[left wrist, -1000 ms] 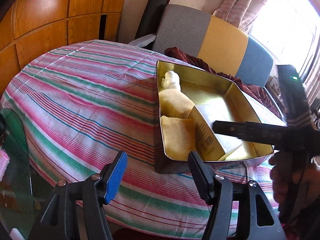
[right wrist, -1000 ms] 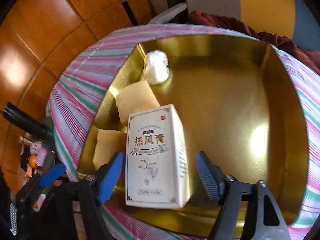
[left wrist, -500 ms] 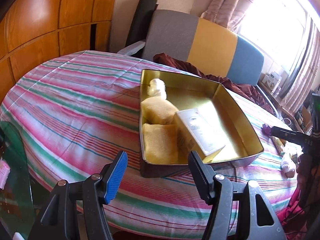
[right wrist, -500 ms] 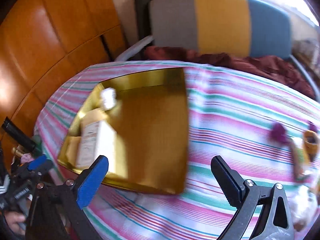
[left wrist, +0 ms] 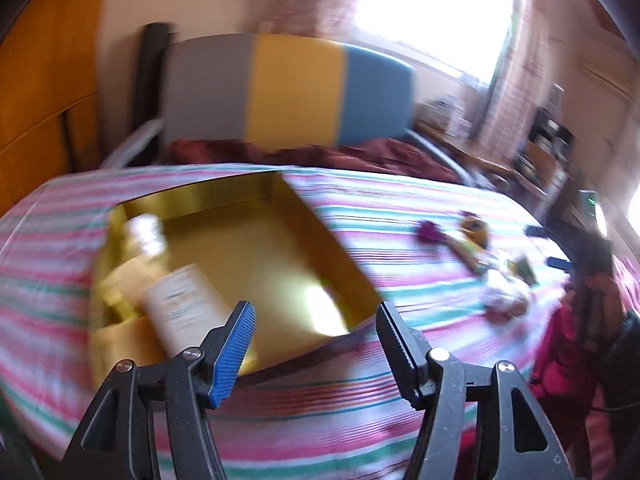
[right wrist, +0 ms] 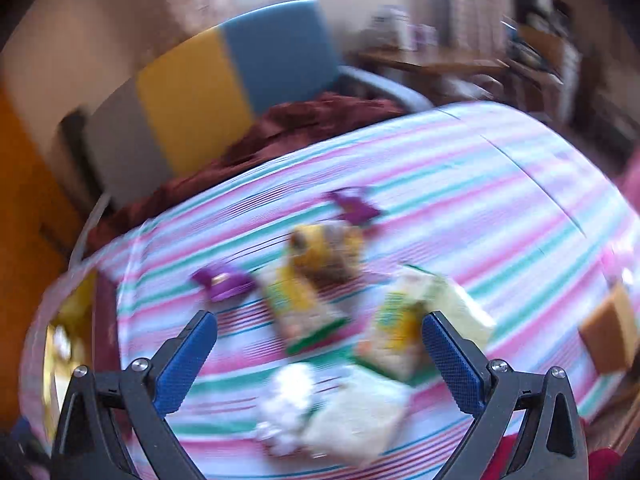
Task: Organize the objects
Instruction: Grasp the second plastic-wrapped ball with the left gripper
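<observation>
Both the left tongs (left wrist: 316,330) and right tongs (right wrist: 320,354) are released, nothing grasped. The next pick is being lined up: blurred, seemingly snack packets (right wrist: 304,308) lie on the striped worktop (right wrist: 500,216), well apart from the gold tin (left wrist: 256,248); one must be straddled and clenched.

Home rm: striped tablecloth (left wrist: 400,216), curtains (left wrist: 516,92), upholstered chair (left wrist: 292,92).

Tin (left wrist: 320,240) on table (left wrist: 400,208), left; box (left wrist: 180,304) inside; packets (right wrist: 304,304) right; chair (left wrist: 288,88) behind.
</observation>
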{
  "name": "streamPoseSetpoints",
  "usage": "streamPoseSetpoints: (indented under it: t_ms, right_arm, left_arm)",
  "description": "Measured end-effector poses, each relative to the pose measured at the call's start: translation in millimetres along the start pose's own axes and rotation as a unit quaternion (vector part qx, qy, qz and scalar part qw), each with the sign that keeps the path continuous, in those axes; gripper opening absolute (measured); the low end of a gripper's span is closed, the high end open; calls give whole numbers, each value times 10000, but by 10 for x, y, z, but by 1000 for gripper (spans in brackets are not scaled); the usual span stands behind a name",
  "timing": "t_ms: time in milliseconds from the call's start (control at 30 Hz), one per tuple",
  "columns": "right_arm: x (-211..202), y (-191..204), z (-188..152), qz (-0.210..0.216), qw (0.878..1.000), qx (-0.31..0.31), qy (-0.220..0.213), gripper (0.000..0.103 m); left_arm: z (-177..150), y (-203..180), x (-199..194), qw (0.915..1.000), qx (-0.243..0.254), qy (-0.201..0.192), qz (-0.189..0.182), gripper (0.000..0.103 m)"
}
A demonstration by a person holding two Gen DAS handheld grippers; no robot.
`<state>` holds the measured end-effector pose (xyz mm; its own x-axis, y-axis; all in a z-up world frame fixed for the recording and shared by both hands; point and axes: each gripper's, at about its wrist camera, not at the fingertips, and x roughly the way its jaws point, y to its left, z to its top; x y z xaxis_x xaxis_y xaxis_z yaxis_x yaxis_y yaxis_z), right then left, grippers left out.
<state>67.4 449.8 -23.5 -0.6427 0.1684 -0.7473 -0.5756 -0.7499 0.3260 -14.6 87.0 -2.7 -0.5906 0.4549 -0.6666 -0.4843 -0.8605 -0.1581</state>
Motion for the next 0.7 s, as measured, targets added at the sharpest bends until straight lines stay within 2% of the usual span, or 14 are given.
streamPoseSetpoints:
  t_ms: [67, 133, 267, 367, 467, 700]
  right_arm:
    - [-10, -317, 57, 295, 9950, 953, 0, 103]
    - [-35, -469, 78, 430, 9900, 1341, -117, 103]
    - [-48, -492, 93, 662, 9874, 1435, -97, 103]
    - [-53, -436, 74, 740, 9879, 1361, -86, 103]
    - [-84, -497, 59, 845, 9848, 1509, -158, 103]
    - [-41, -659, 64, 1088, 9745, 1952, -193, 103]
  left_arm:
    - [78, -313, 155, 9988, 319, 131, -337, 64]
    - [114, -633, 328, 9957, 625, 304, -612, 64]
    - [156, -1131, 720, 9875, 889, 737, -1072, 64]
    - [171, -1377, 964, 9807, 856, 1058, -1406, 58]
    - [197, -1581, 1138, 9743, 861, 1208, -1697, 56]
    - [246, -1948, 1562, 9661, 819, 1491, -1943, 56]
